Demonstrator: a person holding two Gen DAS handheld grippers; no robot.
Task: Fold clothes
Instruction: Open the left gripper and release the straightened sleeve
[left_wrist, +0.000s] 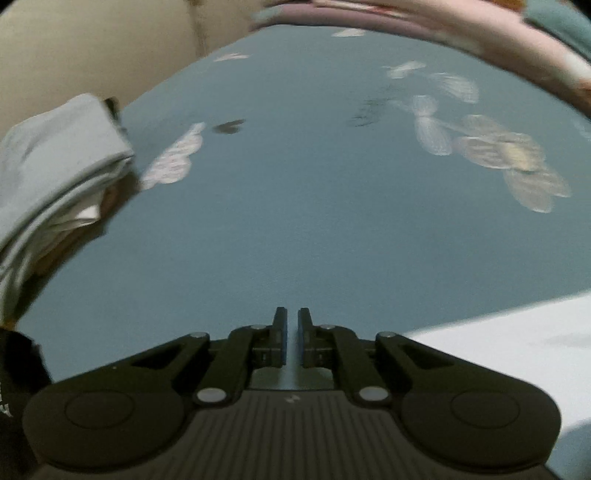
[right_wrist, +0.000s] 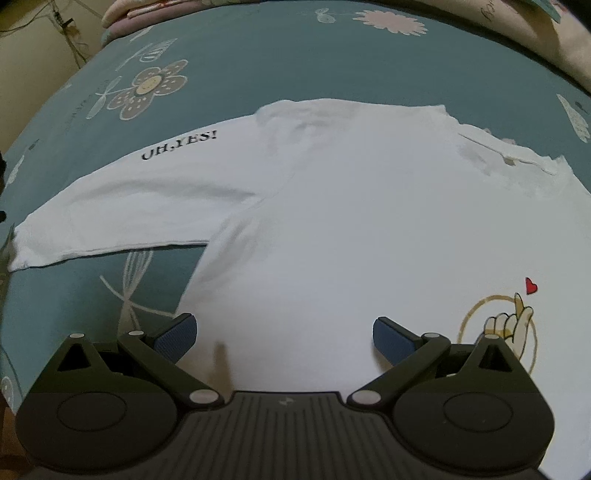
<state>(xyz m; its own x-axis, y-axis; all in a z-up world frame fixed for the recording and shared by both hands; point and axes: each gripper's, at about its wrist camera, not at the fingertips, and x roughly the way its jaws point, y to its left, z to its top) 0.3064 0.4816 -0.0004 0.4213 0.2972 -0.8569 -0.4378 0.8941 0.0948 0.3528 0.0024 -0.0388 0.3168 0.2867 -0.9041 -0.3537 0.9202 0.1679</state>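
Nearest the right wrist camera, the right gripper hangs low over a white T-shirt, its blue-padded fingers spread wide apart and gripping nothing. The T-shirt lies spread flat on a bed covered by a teal sheet printed with pale flowers. One sleeve stretches out to the left, and black capital letters on it read "UH,YES!". Near the right finger, the shirt carries a small cartoon hand inside a thin gold ring, with a tiny red heart just above it. A pile of pinkish bedding sits at the far end of the bed.

In the blurred left wrist view, the left gripper is over bare teal sheet, its fingers drawn nearly together with only a thin slit between them and nothing held. A white corner of the T-shirt shows at lower right. A stack of folded grey cloth rests at the bed's left edge.
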